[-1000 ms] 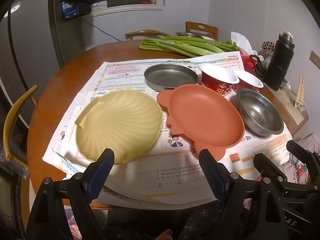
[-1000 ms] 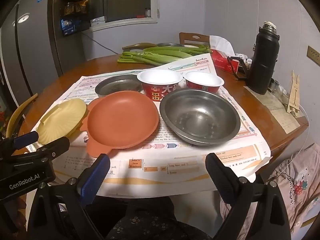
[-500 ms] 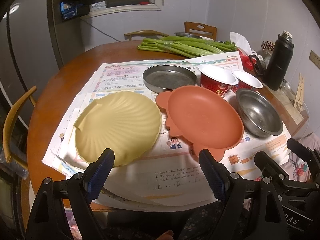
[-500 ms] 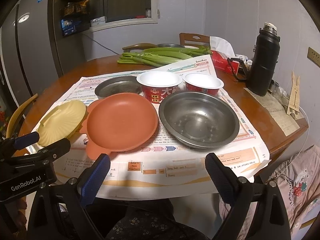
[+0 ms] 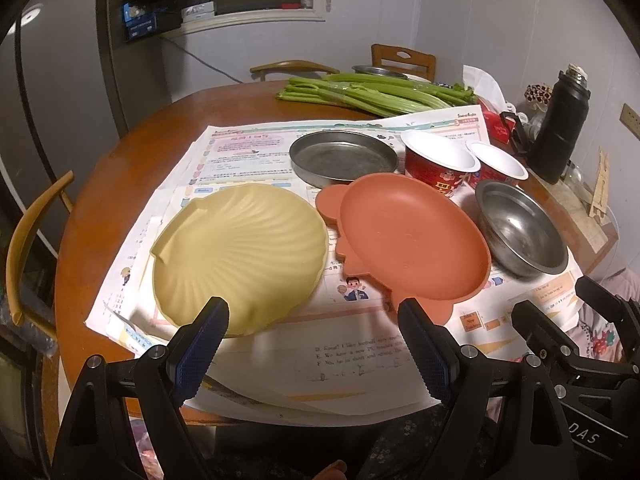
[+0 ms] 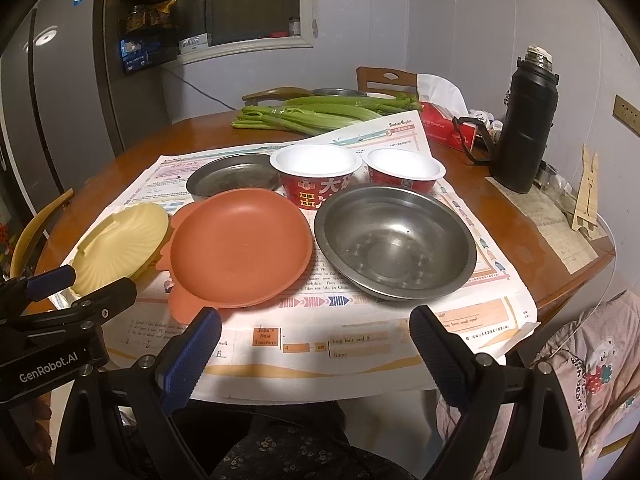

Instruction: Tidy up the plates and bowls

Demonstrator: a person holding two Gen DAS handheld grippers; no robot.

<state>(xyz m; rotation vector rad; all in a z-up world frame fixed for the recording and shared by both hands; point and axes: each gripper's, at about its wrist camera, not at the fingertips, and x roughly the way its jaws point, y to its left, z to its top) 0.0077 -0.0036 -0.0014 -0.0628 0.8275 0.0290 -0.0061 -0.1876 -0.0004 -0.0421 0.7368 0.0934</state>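
Plates and bowls lie on newspaper near the front edge of the tabletop (image 6: 568, 280), all still separate. The yellow plate (image 5: 240, 256) and orange plate (image 5: 412, 236) look like light, stiff plastic; take each by its near rim. The steel bowl (image 6: 394, 240) looks rigid and slick; pinch its rim firmly. The paper bowls (image 6: 316, 174) look thin and crushable. The left gripper (image 5: 312, 344) and right gripper (image 6: 316, 350) are both spread wide, holding nothing. The left view shows the yellow plate whole; the right view shows the steel bowl's inside and the flask (image 6: 526, 120) fully
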